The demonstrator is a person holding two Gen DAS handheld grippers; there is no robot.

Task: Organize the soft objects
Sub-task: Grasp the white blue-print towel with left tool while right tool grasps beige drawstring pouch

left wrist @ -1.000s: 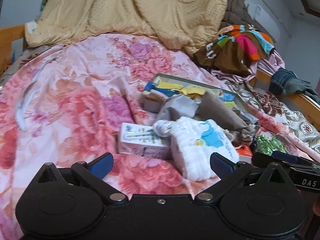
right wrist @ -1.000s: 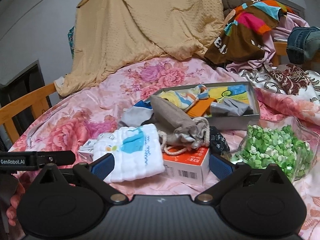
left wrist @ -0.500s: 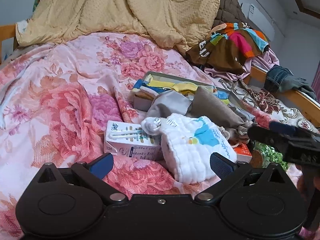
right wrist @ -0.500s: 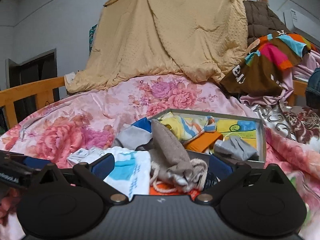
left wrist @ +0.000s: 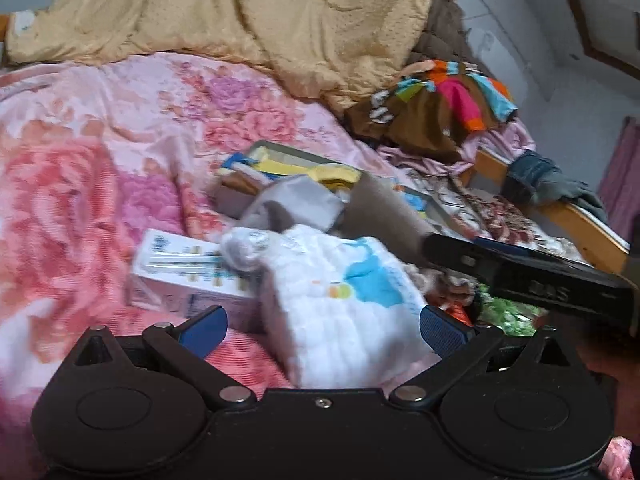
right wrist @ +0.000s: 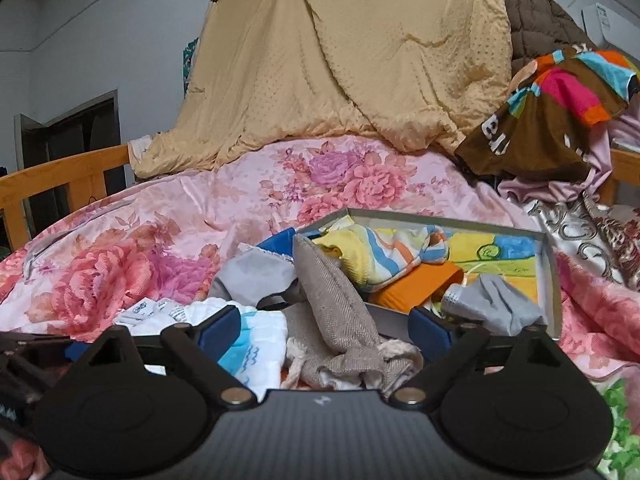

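Your right gripper (right wrist: 324, 332) straddles the pouch (right wrist: 340, 320), jaws wide but just been closing, nothing pinched yet. Your left gripper (left wrist: 322, 326) gapes around the towel (left wrist: 344, 304), probably so both reach the box (right wrist: 552, 272).

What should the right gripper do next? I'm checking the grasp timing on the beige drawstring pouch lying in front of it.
Probably ease forward a little and close. The right gripper has just been closing its jaws, and the beige drawstring pouch lies between the pads, which do not yet press on it. The gray box of folded cloths sits just behind, a likely place for it.
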